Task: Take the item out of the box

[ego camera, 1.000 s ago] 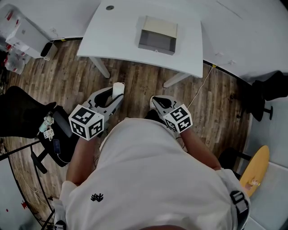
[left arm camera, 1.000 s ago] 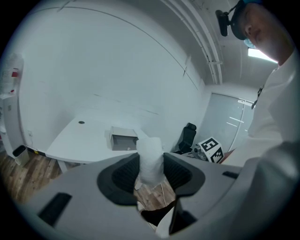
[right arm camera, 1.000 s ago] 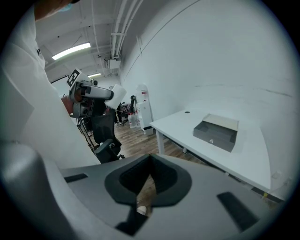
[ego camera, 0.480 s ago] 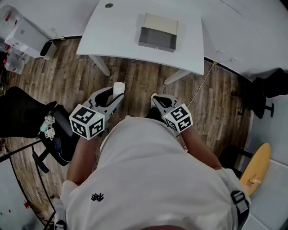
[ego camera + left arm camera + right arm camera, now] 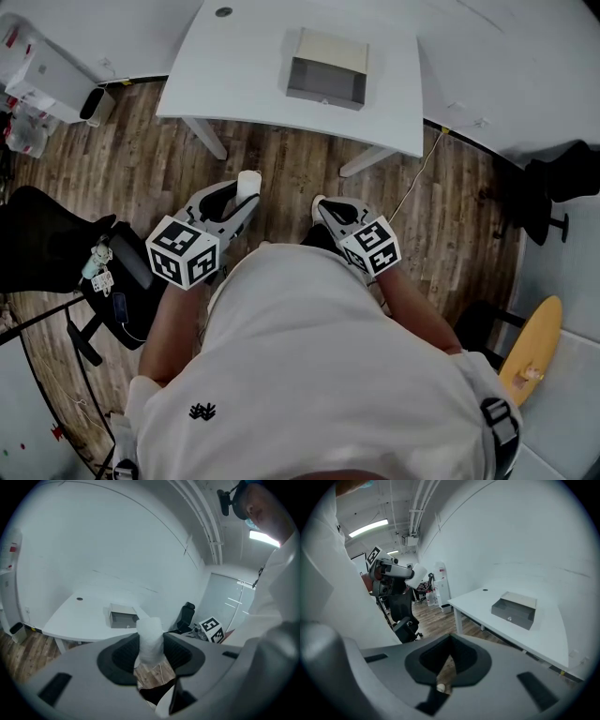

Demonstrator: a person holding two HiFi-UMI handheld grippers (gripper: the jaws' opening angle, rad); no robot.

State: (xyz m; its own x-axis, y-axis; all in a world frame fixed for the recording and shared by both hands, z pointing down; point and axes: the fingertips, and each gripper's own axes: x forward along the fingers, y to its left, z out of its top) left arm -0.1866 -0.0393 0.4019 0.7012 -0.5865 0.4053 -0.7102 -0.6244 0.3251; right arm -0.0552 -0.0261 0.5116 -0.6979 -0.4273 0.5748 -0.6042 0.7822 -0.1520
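Left tool [image 5: 242,202] was clamped on white wrapped item [image 5: 247,182], held upright over wood floor [image 5: 291,169], well apart from grey box [image 5: 326,71] on desk [image 5: 234,75]. Extraction judged done. Right tool [image 5: 322,205] had jaws together, empty, near body; light item likely needed one grip only.

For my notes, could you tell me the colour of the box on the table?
The box is grey, cream on top; best in head view.

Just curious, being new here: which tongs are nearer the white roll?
Left. The left tongs grip the white roll; the right tongs sit shut beside it, apart, to its right.
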